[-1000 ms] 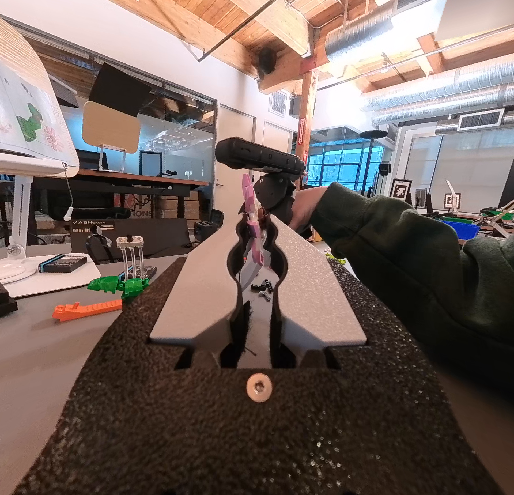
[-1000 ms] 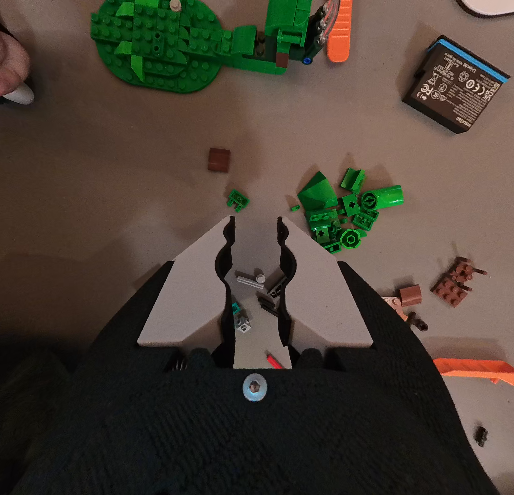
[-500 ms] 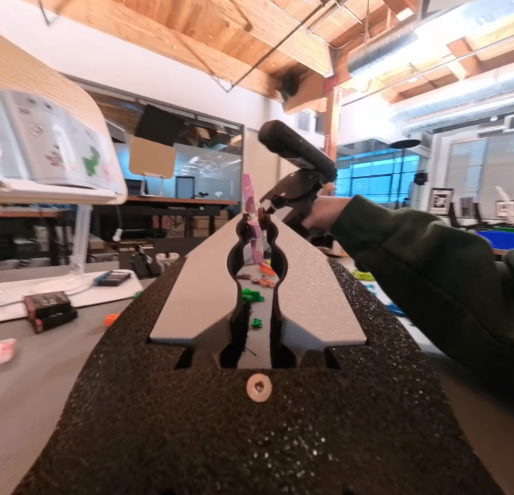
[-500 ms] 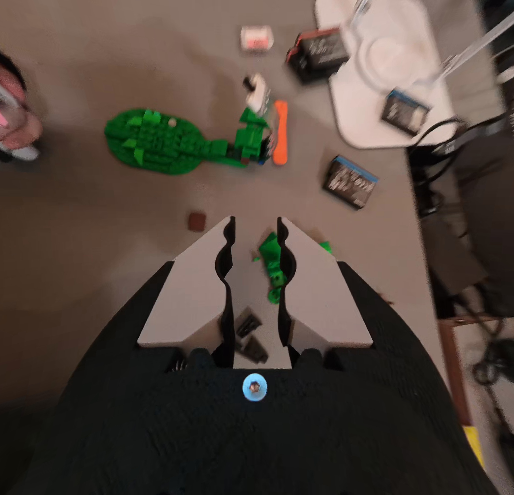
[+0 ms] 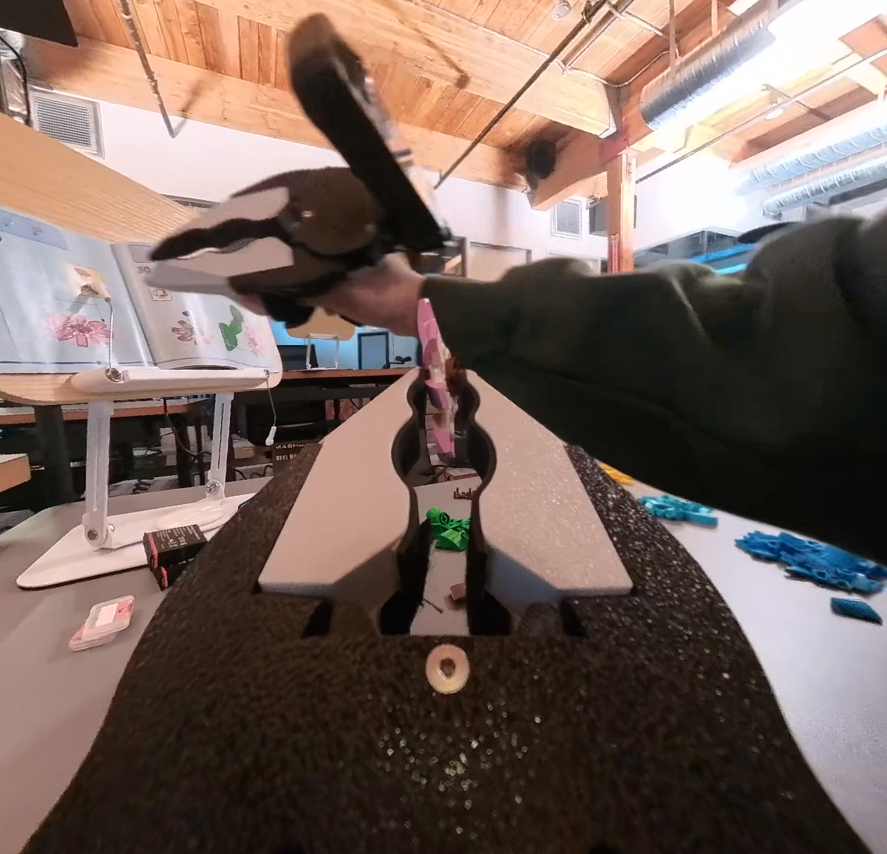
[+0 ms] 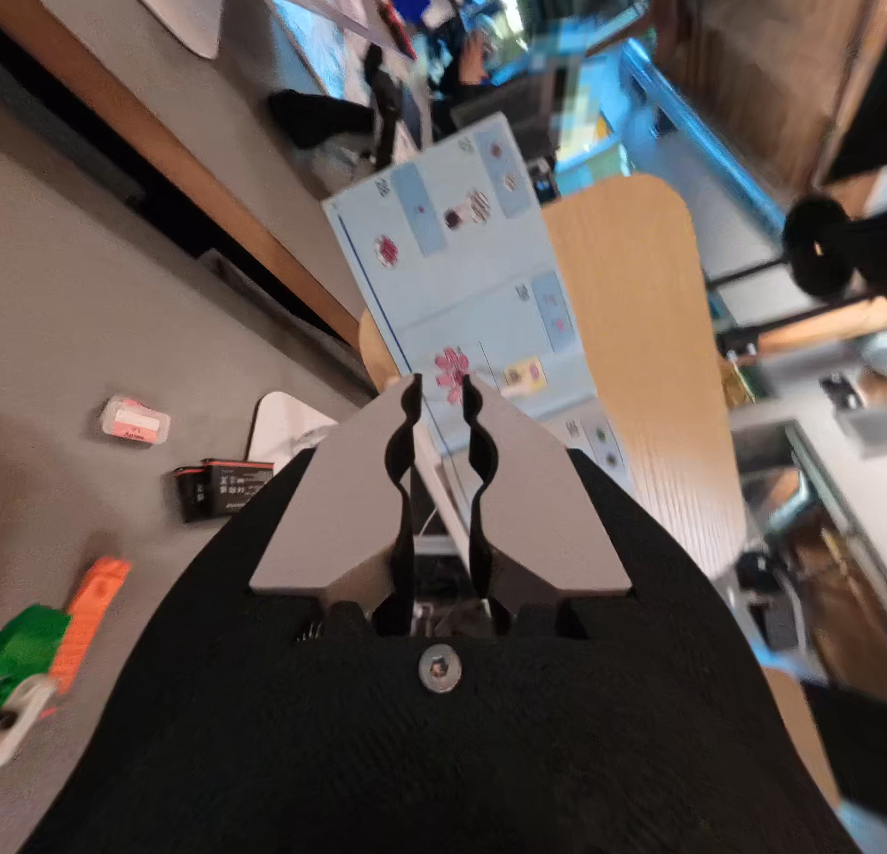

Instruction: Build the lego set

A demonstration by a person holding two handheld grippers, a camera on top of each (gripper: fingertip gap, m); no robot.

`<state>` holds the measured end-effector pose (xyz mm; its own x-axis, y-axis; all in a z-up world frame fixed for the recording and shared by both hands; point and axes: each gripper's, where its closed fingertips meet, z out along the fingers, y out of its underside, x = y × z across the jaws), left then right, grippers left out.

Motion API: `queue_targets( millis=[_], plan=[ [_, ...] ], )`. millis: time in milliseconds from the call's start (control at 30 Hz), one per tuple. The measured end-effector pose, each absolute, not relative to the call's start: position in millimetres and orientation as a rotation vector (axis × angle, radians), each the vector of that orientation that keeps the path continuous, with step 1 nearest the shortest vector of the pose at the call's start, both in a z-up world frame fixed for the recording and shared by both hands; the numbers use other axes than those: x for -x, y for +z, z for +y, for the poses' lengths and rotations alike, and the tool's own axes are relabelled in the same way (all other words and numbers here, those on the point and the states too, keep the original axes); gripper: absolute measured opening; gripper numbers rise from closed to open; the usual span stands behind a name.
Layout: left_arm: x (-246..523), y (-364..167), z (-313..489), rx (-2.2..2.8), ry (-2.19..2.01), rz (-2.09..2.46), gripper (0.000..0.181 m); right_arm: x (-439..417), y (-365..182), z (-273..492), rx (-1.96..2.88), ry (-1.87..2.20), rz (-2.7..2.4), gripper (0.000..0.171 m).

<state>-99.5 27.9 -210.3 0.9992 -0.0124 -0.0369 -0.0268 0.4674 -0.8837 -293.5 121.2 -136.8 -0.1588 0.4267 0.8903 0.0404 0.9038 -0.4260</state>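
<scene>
Worktop (image 5: 792,648): grey, carrying the loose parts and the stand; its far-left corner holds the reading gear, its right edge the spare bricks.
Book stand (image 5: 103,452): white frame on the far-left part of the worktop, propping the open instruction booklet (image 5: 120,317) upright, probably so the pages can be read while both hands are busy.
Right gripper (image 6: 440,381): raised off the worktop and turned toward the booklet, fingers slightly apart with nothing between them; likely aimed there to check the next step. In the left wrist view it shows blurred, held high above the stand.
Left gripper (image 5: 440,380): lifted clear of the worktop, clamped on the pink flower piece (image 5: 437,384), which stands edge-on between its tips; held up, I judge, to keep the fragile assembly safe until a part is added.
Blue bricks (image 5: 811,560): 1 heap near the right edge, sorted by colour.
Green bricks (image 5: 449,533): small cluster mid-worktop, seen through the left gripper's gap.
Orange separator tool (image 6: 89,610): lying beside a green build at the near-left.
</scene>
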Motion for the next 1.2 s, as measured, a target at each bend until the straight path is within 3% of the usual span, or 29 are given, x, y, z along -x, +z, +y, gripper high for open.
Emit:
queue_targets(
  millis=[167,367,800,1033,1200],
  plan=[
    [105,-211,28,1.085,-0.018,0.001,0.009,345,-169,104,0.213,0.161,-1.866,0.000],
    [107,-210,26,1.075,-0.025,-0.013,0.009,383,-201,123,0.190,-0.156,-1.887,0.000],
    [110,-212,27,1.086,-0.030,-0.029,0.008,431,-206,138,0.286,-0.304,-1.830,0.000],
    [113,-211,26,1.079,-0.042,-0.046,0.010,443,-209,149,0.480,-0.233,-1.886,0.000],
    [113,-211,26,1.079,-0.036,-0.044,0.009,386,-183,146,0.601,0.042,-1.809,0.000]
  ],
)
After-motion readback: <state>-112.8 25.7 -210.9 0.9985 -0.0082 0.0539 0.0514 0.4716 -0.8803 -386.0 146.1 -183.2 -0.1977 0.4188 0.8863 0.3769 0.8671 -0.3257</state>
